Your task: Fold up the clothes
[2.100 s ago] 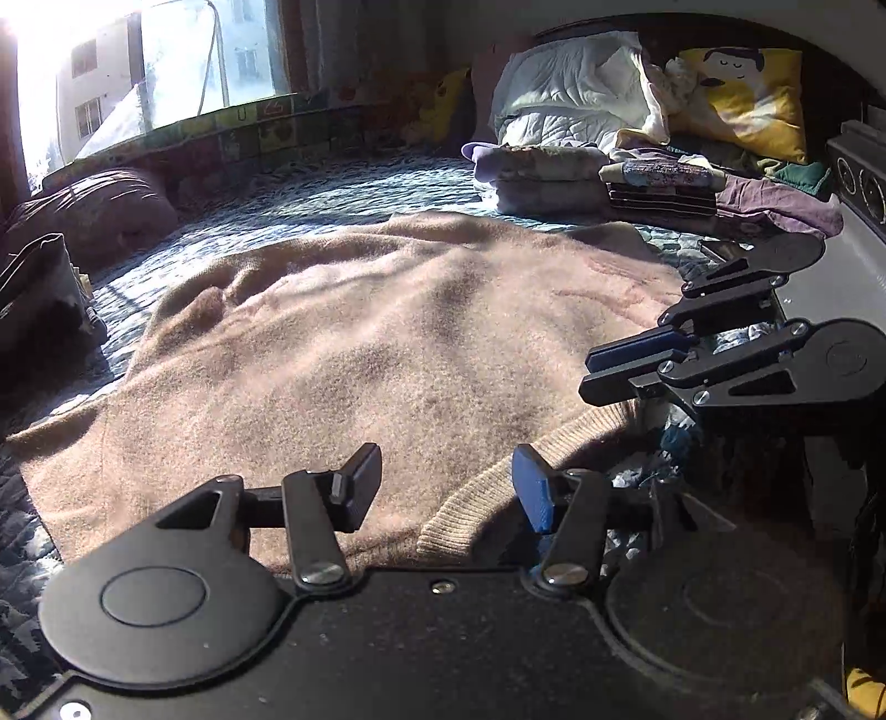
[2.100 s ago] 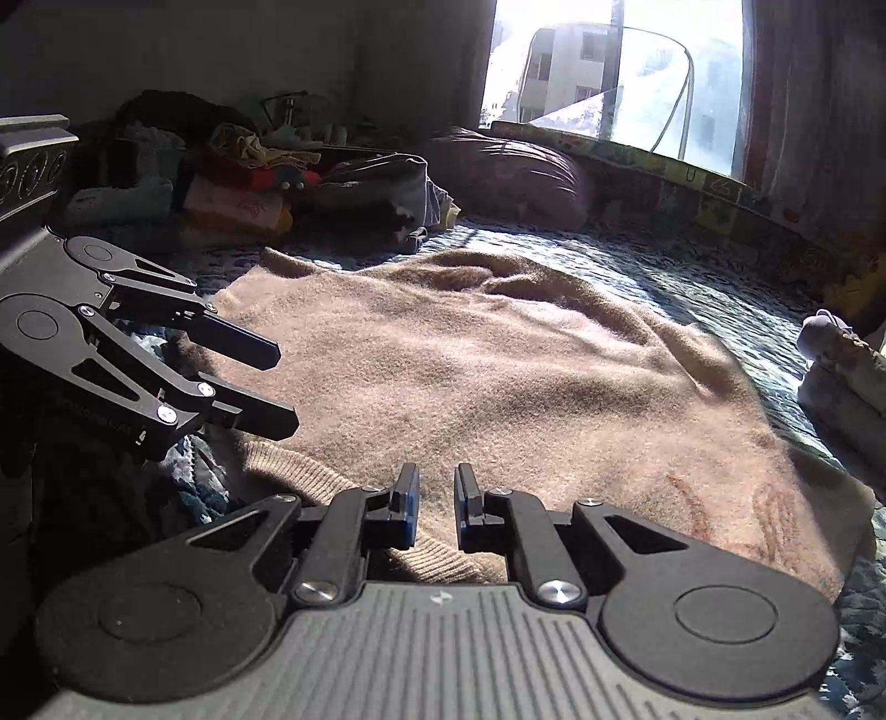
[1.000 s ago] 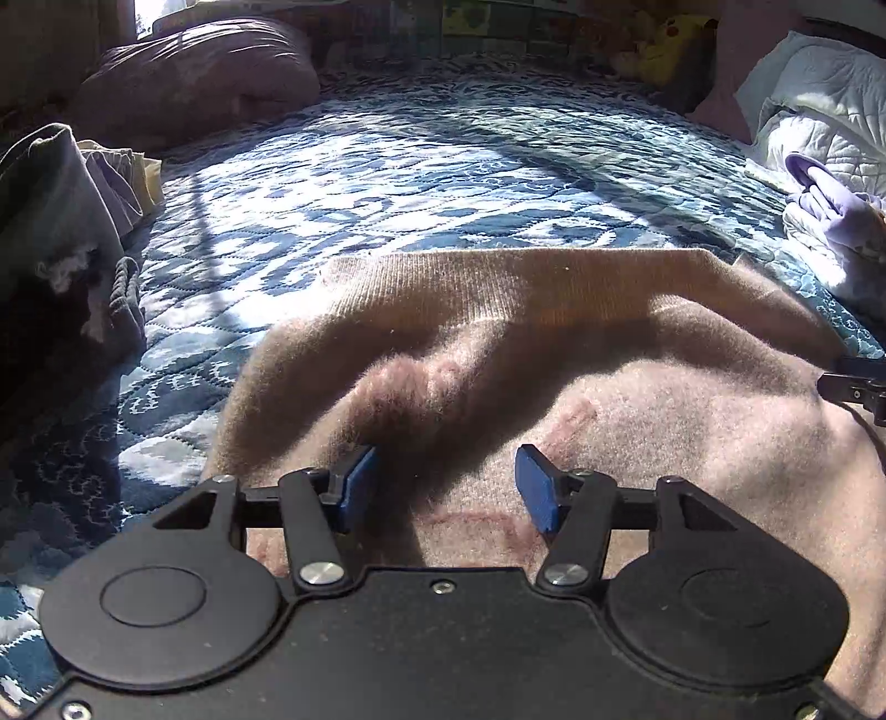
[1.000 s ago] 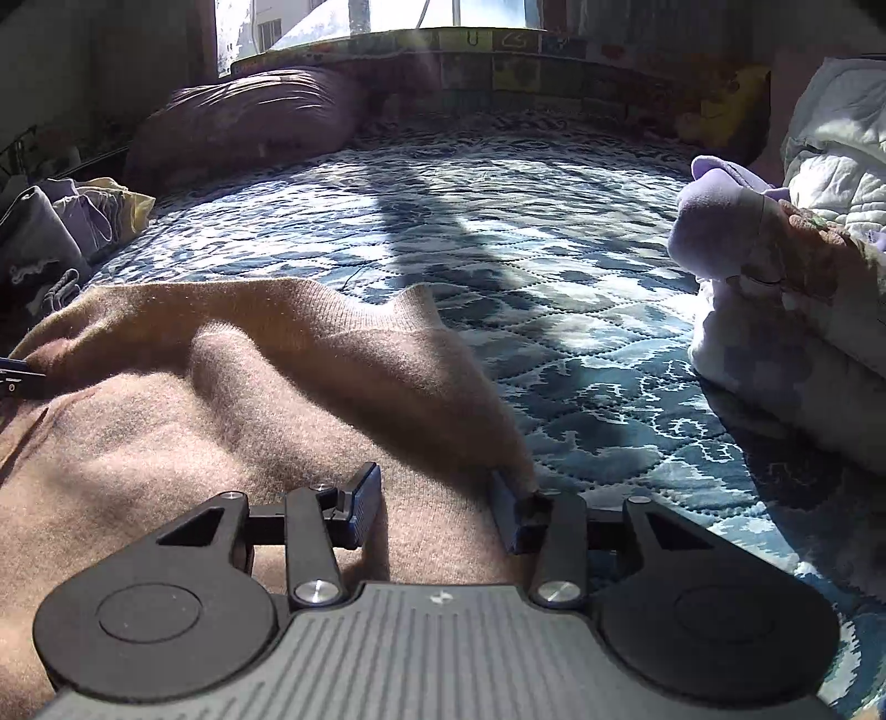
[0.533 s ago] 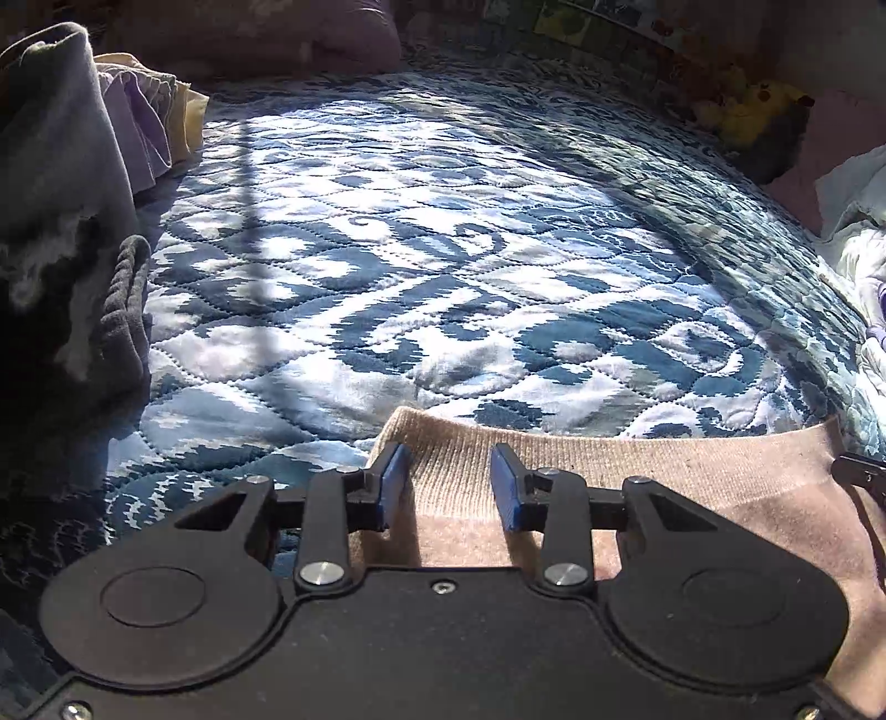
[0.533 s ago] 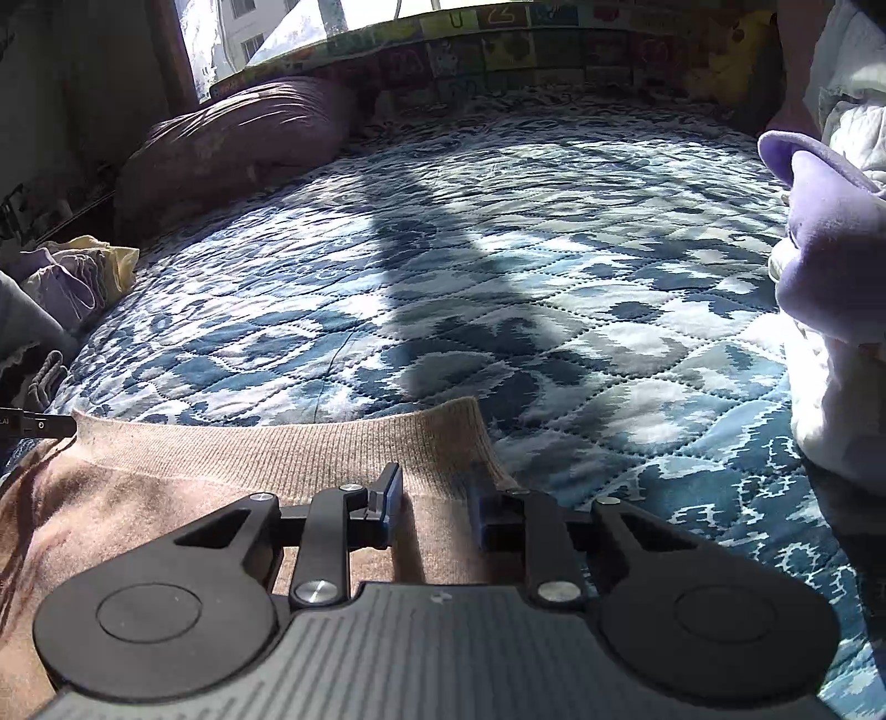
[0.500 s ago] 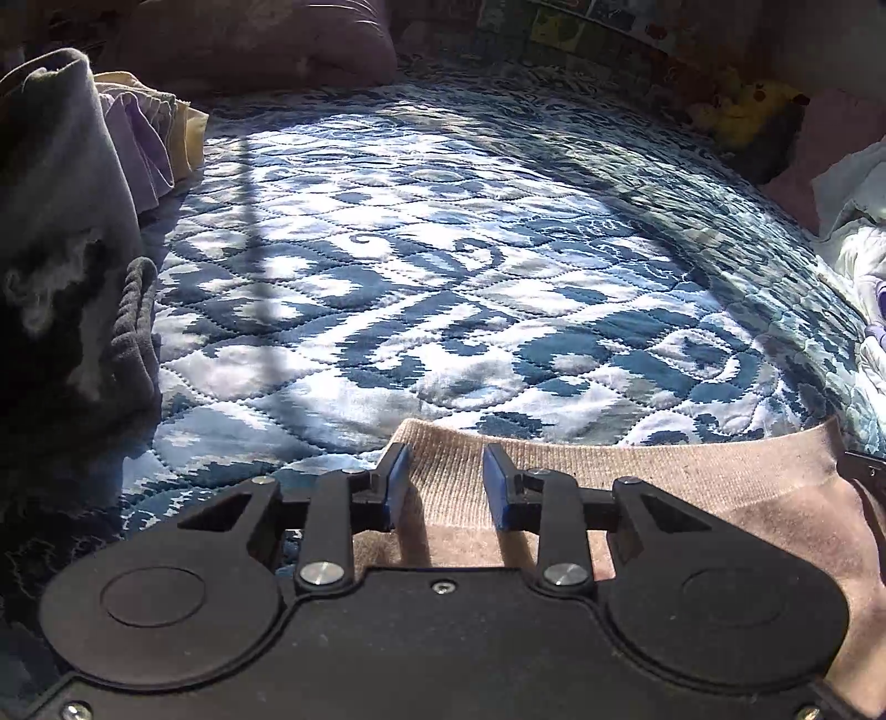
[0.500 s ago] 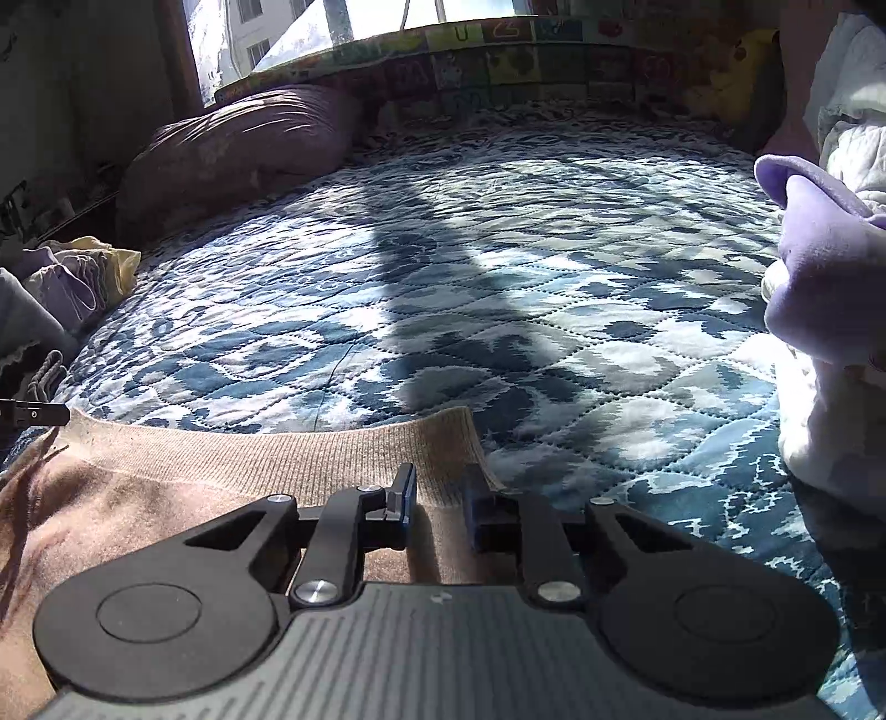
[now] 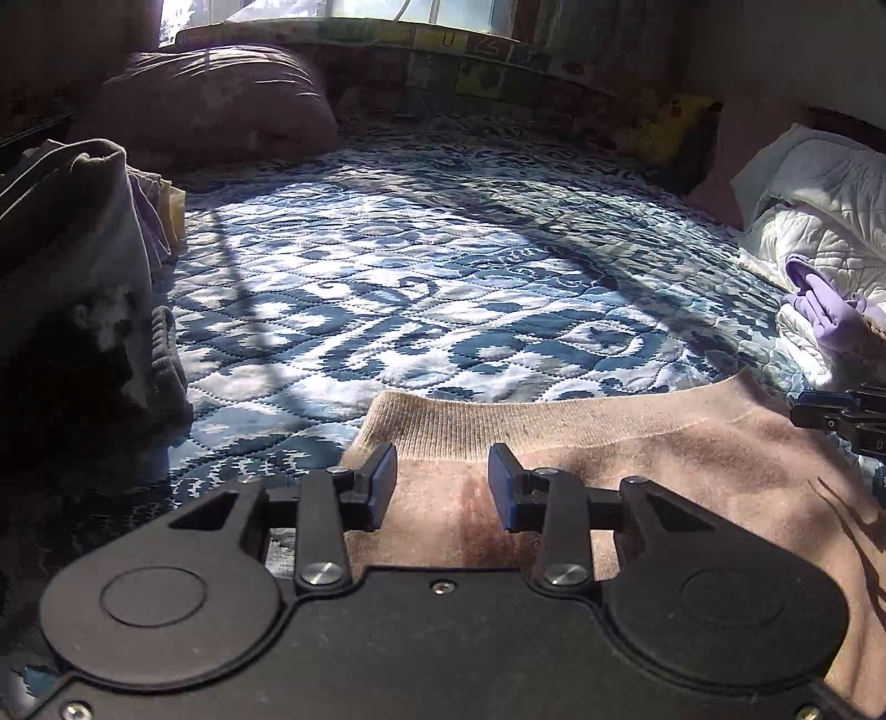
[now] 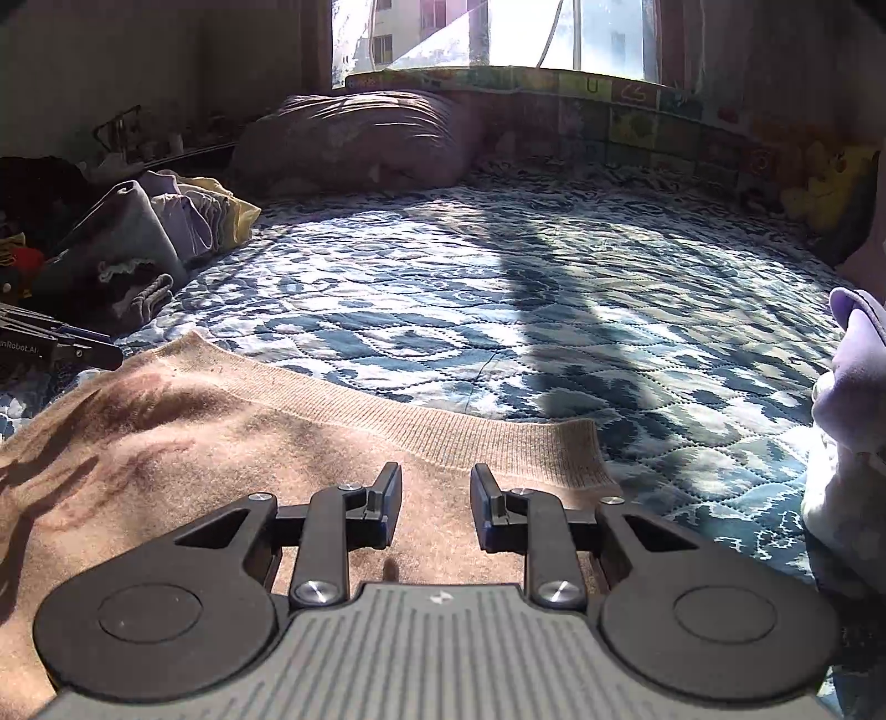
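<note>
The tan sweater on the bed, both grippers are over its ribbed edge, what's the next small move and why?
Probably lift both grippers clear and draw back. The left gripper and right gripper are open with nothing between the fingers, and the tan sweater lies flat on the blue quilt, its ribbed hem straight across. This fold looks laid down.

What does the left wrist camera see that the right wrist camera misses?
Only the left wrist view shows the white quilted bedding on the right and the sweater's left hem corner.

Only the right wrist view shows the bright window and the sweater's right hem corner.

Both show the tan sweater on the blue patterned quilt, the maroon pillow, the pile of clothes, and each gripper's jaws open over the sweater.
</note>
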The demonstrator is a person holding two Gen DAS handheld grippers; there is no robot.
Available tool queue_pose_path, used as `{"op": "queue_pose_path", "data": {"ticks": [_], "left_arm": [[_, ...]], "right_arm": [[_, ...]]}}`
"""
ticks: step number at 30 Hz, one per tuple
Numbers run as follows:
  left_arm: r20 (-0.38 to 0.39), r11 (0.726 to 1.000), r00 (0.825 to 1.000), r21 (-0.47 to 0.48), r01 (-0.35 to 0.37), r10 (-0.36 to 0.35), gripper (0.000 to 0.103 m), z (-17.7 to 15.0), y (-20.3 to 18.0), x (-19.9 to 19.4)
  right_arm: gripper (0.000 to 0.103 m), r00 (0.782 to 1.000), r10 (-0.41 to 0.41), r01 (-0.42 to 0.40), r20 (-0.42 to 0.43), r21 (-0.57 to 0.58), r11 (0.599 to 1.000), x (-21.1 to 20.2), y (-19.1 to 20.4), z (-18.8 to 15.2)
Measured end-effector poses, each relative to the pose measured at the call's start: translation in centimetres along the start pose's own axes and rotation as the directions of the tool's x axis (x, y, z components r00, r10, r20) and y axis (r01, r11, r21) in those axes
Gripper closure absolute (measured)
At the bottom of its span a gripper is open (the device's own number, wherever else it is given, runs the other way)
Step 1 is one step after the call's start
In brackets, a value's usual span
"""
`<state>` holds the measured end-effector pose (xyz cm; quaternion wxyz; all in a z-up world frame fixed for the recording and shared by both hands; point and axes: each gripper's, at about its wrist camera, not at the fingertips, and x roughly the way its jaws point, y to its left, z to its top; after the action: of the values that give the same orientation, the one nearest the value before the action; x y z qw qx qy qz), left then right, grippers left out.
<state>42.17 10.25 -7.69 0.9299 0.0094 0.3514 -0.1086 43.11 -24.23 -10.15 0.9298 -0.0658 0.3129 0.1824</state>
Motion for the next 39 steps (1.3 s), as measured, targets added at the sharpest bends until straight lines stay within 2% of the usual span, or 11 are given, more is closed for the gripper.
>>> {"op": "queue_pose_path", "data": {"ticks": [2,4,8,15,19,24,30,33,35,37,39], "left_arm": [[-0.092,0.998,0.993,-0.003,-0.068,0.067,0.062,-1.7,0.7,2.7],[-0.07,0.994,0.995,-0.087,-0.071,0.065,0.066,-1.5,1.6,1.0],[0.043,0.991,0.994,-0.088,-0.101,0.105,0.069,-3.1,0.7,-6.2],[0.094,0.925,0.982,-0.362,-0.117,0.161,0.044,-13.1,0.8,-17.6],[0.128,0.958,0.974,-0.246,-0.15,0.186,0.044,-17.0,-0.6,-20.8],[-0.029,0.959,0.969,-0.138,-0.248,0.247,0.039,-20.7,0.6,-19.6],[0.201,0.908,0.958,-0.406,-0.108,0.204,0.055,-19.6,5.3,-22.8],[0.293,0.93,0.952,-0.366,0.023,0.091,0.058,-17.6,5.7,-21.3],[0.214,0.928,0.977,-0.366,0.076,0.004,0.056,-16.3,6.2,-18.0],[0.049,0.93,0.996,-0.365,-0.051,0.073,0.06,-15.8,7.1,-14.2],[0.047,0.918,0.994,-0.388,-0.074,0.1,0.07,-15.2,7.5,-13.8]], "right_arm": [[0.068,0.992,-0.082,0.069,-0.093,-0.131,0.989,2.2,2.2,-1.6],[0.068,0.992,-0.11,0.102,-0.054,-0.135,0.986,1.4,2.8,-1.8],[0.068,0.988,-0.141,0.148,0.054,-0.147,0.978,-4.1,5.6,-2.1],[0.066,0.995,-0.015,0.026,0.098,-0.104,0.994,-14.4,15.4,-8.8],[0.058,0.996,0.08,-0.076,0.033,-0.111,0.991,-16.8,20.4,-13.7],[0.057,0.999,-0.031,0.033,0.017,-0.176,0.984,-19.2,23.9,-16.8],[0.057,0.995,-0.096,0.101,0.036,-0.222,0.97,-21.9,25.9,-19.6],[0.057,0.989,-0.12,0.137,0.081,-0.249,0.959,-22.8,26.6,-19.9],[0.057,0.993,-0.109,0.115,0.041,-0.245,0.963,-22.4,26.6,-20.0],[0.057,0.996,-0.085,0.085,0.008,-0.147,0.985,-22.1,25.7,-20.0],[0.057,0.998,-0.066,0.065,-0.009,-0.06,0.996,-22.6,24.8,-19.7]]}}
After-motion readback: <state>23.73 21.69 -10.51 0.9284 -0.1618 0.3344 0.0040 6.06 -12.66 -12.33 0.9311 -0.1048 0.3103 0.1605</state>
